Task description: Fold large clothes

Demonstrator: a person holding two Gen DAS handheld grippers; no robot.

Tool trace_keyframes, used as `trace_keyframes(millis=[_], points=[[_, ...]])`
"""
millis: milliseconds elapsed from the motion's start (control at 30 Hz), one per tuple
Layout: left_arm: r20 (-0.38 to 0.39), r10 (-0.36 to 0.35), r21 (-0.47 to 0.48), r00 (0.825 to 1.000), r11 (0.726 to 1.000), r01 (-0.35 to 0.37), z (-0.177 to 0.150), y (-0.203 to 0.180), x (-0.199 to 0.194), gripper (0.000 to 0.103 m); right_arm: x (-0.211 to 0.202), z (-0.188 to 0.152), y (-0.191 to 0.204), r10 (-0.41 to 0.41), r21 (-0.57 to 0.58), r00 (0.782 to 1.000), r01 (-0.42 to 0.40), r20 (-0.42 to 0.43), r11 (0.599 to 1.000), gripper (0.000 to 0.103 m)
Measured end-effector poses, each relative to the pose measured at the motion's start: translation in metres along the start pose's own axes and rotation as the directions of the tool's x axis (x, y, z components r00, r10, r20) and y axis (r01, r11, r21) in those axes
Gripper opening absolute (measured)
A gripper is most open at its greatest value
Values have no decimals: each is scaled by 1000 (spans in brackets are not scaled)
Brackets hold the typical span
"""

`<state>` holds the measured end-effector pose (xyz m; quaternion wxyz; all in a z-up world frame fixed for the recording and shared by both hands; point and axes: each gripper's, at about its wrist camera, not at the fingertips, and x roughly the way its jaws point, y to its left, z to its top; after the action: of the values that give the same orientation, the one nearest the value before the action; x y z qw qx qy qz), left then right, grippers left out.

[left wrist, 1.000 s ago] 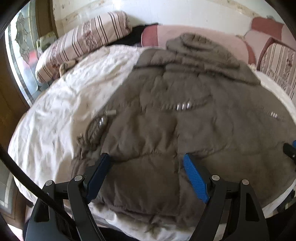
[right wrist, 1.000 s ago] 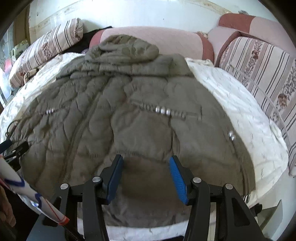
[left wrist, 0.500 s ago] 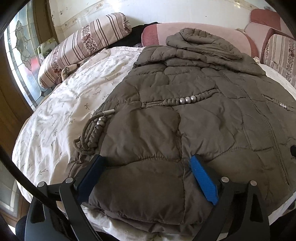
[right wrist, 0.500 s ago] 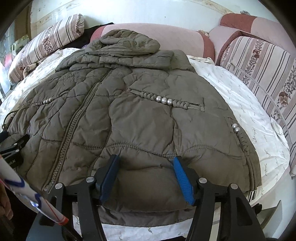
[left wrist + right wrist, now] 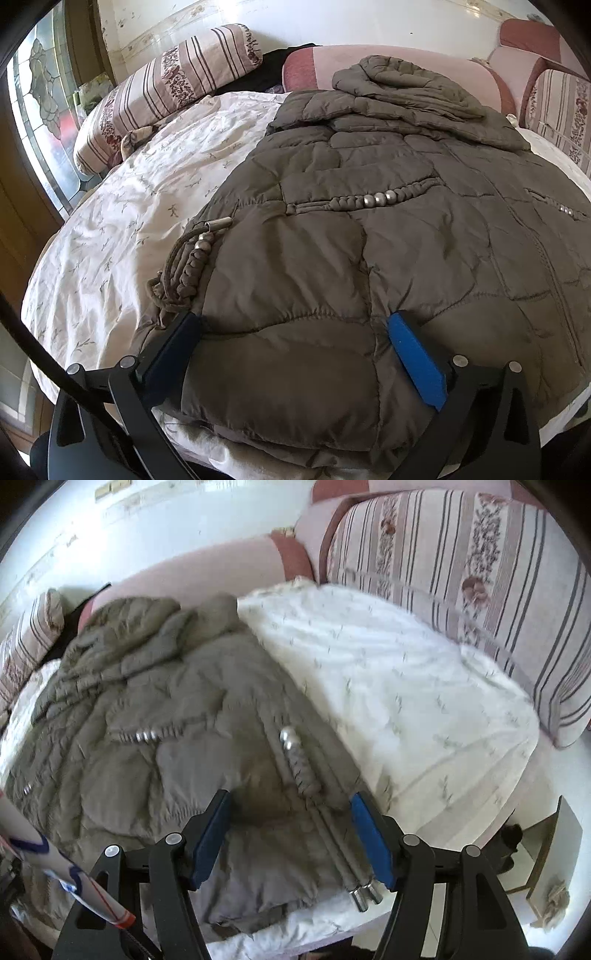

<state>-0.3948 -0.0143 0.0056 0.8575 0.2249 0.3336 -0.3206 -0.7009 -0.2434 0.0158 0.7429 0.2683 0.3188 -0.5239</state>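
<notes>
An olive quilted hooded jacket (image 5: 369,229) lies spread front-up on a white sheet, hood toward the far cushions. My left gripper (image 5: 295,325) is open, jaws wide, straddling the jacket's left hem corner beside a braided cord with metal beads (image 5: 192,258). In the right wrist view the jacket (image 5: 155,709) fills the left half. My right gripper (image 5: 290,808) is open over the jacket's right hem edge, with the right braided cord (image 5: 301,764) and its metal tips between the fingers.
The white floral sheet (image 5: 388,686) covers the bed. Striped cushions (image 5: 461,572) line the right side and a striped bolster (image 5: 166,92) the far left. A stained-glass window (image 5: 40,110) is at left. The floor and a box (image 5: 546,849) lie past the bed's right edge.
The right gripper has swung right, from the jacket's middle hem to its right edge and cord. The left gripper has moved slightly lower and closer to the left hem.
</notes>
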Motion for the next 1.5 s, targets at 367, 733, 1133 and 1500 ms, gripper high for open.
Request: trace_keyframes(millis=[367, 733, 1133, 1500], points=[[9, -7, 1, 1000, 1000, 7, 0, 0, 2, 103, 0, 0, 14, -36, -61, 999, 37, 21, 997, 77], [9, -7, 0, 1000, 1000, 7, -1, 0, 2, 103, 6, 13, -82, -18, 288, 999, 26, -30, 957, 77], [11, -8, 1, 1000, 1000, 8, -1, 0, 2, 103, 6, -3, -86, 181, 381, 983, -150, -45, 912, 75], [9, -9, -1, 1000, 1000, 9, -2, 1, 1, 103, -10, -9, -36, 213, 172, 977, -207, -16, 963, 41]])
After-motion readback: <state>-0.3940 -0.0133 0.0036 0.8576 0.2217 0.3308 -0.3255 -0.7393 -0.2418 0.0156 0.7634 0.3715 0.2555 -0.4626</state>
